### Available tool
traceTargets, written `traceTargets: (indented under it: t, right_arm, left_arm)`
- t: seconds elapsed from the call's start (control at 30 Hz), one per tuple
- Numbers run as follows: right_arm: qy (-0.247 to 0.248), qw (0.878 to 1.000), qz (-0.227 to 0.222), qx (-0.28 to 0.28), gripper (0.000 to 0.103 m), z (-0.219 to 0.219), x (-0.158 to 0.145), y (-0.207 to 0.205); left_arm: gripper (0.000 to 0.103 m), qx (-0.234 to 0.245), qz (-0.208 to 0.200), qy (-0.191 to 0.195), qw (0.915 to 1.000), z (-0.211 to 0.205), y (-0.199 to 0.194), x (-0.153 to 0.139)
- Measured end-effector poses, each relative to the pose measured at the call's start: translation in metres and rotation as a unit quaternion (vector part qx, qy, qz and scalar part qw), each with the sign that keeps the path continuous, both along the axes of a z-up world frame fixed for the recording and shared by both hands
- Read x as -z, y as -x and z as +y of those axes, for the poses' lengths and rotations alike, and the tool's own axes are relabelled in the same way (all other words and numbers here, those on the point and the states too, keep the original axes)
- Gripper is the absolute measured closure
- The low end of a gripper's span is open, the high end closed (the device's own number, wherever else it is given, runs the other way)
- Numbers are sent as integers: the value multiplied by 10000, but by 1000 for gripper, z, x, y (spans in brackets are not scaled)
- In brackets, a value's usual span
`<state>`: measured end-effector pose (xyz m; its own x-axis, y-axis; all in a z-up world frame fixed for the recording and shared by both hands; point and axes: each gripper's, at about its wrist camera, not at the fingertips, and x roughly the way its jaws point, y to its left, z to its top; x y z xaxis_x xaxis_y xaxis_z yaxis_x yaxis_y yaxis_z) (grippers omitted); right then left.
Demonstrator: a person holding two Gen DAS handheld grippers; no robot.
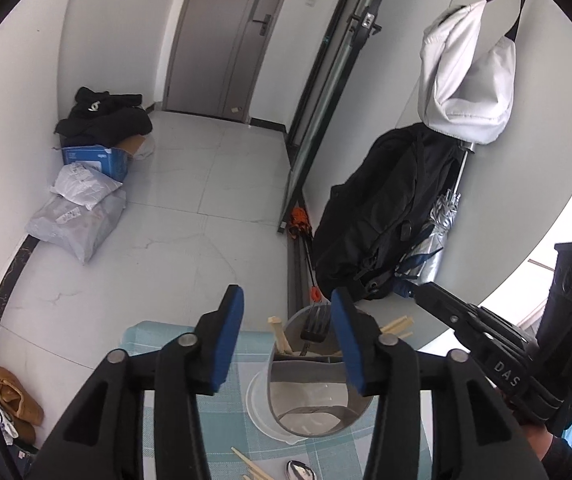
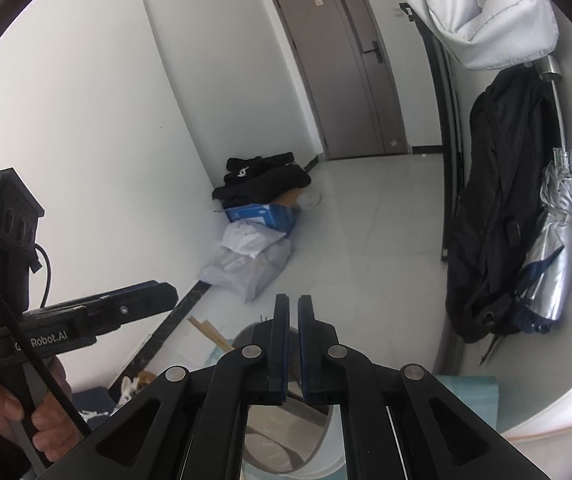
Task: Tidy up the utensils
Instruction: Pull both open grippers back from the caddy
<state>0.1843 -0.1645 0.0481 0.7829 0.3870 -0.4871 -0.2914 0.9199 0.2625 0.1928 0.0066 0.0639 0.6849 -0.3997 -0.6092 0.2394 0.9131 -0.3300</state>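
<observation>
A grey utensil holder [image 1: 310, 392] stands on a white round dish [image 1: 257, 404] on a table with a pale blue checked cloth [image 1: 221, 420]. In it are a black fork [image 1: 316, 322], tines up, and wooden chopsticks [image 1: 279, 336]. My left gripper [image 1: 286, 300] hovers over the holder, open, with nothing between its blue pads. A metal spoon [image 1: 300, 472] and loose chopsticks [image 1: 253, 466] lie on the cloth nearer to me. My right gripper [image 2: 293, 304] is shut and empty above the holder's rim [image 2: 245, 330]; it also shows at the right of the left wrist view as the right gripper [image 1: 420, 292].
A black backpack [image 1: 382, 216] and a silver umbrella [image 1: 438, 236] lean on the wall past the table. A white bag [image 1: 466, 76] hangs above them. Parcels [image 1: 73, 224] and a blue box [image 1: 95, 160] lie on the tiled floor, brown shoes [image 1: 17, 400] by the table.
</observation>
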Motion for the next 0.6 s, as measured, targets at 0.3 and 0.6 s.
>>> traceTargets:
  t: [0.3, 0.6]
  right_arm:
    - [-48, 9997, -132, 189, 85, -10, -17, 36]
    - [-37, 9994, -223, 249, 58, -7, -29, 77]
  left_arm:
    - [39, -478, -178, -19, 9987, 8, 27, -15]
    - [18, -800, -513, -19, 9955, 15, 69, -31]
